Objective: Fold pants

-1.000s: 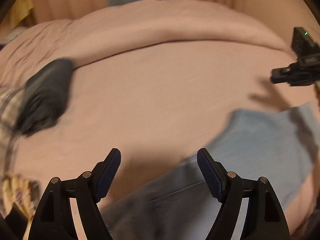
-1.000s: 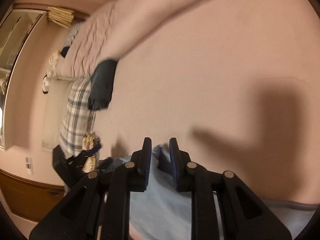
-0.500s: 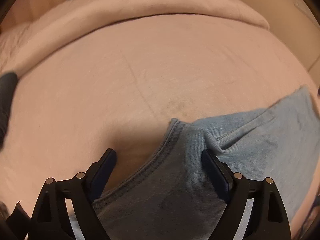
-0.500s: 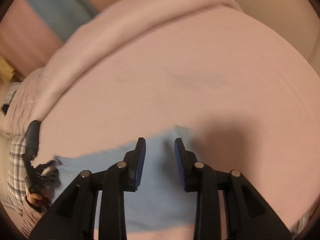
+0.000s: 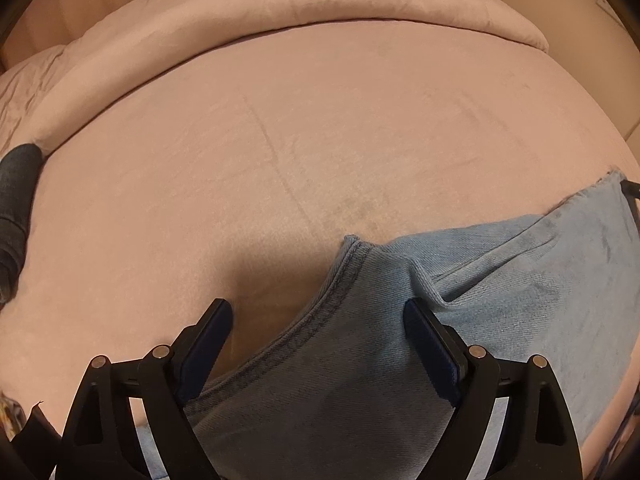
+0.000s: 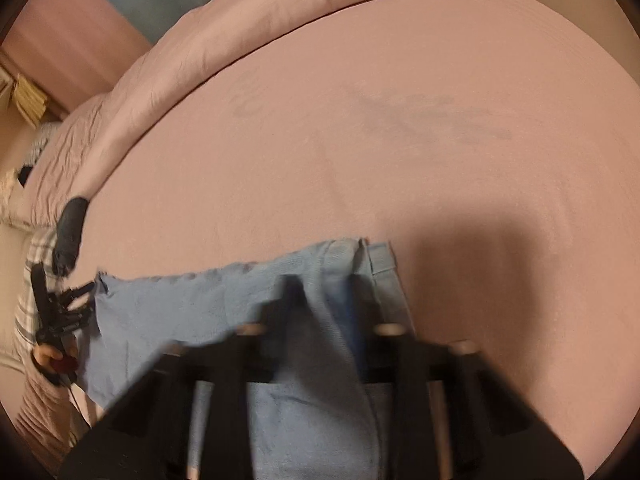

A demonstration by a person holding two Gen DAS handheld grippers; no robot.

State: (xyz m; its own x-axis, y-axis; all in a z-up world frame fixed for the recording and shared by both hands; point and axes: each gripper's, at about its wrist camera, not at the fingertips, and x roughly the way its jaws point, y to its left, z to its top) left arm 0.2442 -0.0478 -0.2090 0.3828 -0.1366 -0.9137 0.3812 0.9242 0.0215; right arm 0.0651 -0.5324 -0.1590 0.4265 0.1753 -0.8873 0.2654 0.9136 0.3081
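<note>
Left wrist view. Left claw (image 5: pixel 318 330) is wide open and grips nothing; its fingers (image 5: pixel 208 336) straddle the hem of the pants (image 5: pixel 460 320), which pass under and between them. The pants are light blue denim, lying flat on the pink bed (image 5: pixel 320 140), running from the claw out to the right edge of the view. A stitched hem corner sits just ahead of the claw, with a crease beside the right finger. A folded duvet (image 5: pixel 280 8) lies along the far side of the bed. A dark garment (image 5: pixel 16 208) rests at the left edge, well apart from the pants. Versus 0.5 s ago: framing nearly unchanged, claw opening the same, pants in the same place. Versus 1.0 s ago: the view has swung right, so the dark garment has gone from mid-left to the edge.

Right wrist view. Right claw (image 6: pixel 326 292) is motion-blurred; its fingers stand a little apart with a ridge of pants cloth (image 6: pixel 200 308) between them. Whether they pinch it, I cannot tell. The pants spread left across the bed (image 6: pixel 400 120) to the left claw (image 6: pixel 76 304), small at the left edge. The dark garment (image 6: pixel 70 232) lies just beyond it. Versus 0.5 s ago: the gap looks wider, and more cloth shows ahead of the claw.
</note>
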